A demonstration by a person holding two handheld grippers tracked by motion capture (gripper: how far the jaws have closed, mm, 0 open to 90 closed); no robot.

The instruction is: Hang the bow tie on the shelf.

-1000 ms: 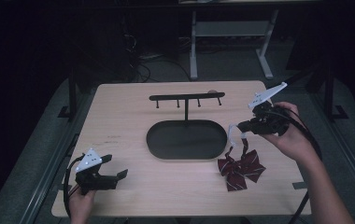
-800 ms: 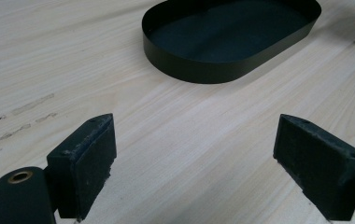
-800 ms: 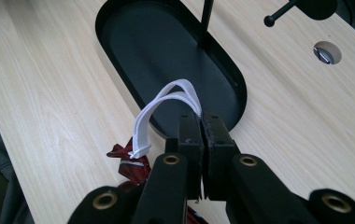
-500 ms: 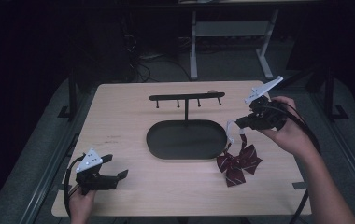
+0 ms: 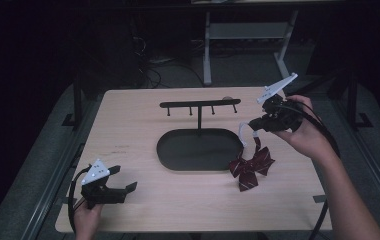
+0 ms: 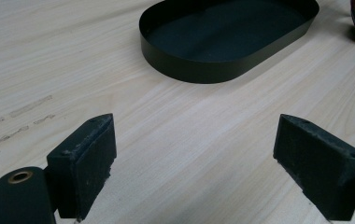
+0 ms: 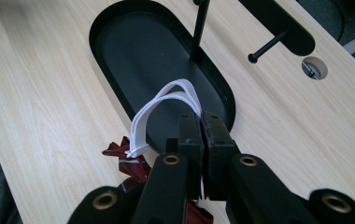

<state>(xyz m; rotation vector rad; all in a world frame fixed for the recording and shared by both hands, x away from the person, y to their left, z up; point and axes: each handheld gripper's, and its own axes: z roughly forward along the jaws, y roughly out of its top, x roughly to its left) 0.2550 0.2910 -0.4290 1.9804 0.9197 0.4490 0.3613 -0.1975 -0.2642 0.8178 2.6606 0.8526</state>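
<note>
The right tool (image 5: 254,125) is pinched shut on the white strap (image 7: 166,105) of a dark red bow (image 5: 251,165); in the right gripper view we see its two jaws pressed together with the strap loop arching out from between them toward 11 o'clock. In the high view we find this tool raised at about 3 o'clock on the surface (image 5: 128,125), the strap dropping from it to the bow, which sits on the wood just beside the tray (image 5: 198,162) at the tray's 4 o'clock edge. The black oval tray lies at the middle of the surface, and a thin post rises from it carrying a bar with pegs (image 5: 200,104). The left tool (image 5: 123,181) sits low at about 8 o'clock, well apart from the tray; in the left gripper view we see its jaws spread wide with bare wood between them, and the tray (image 6: 199,70) ahead at 12 o'clock.
</note>
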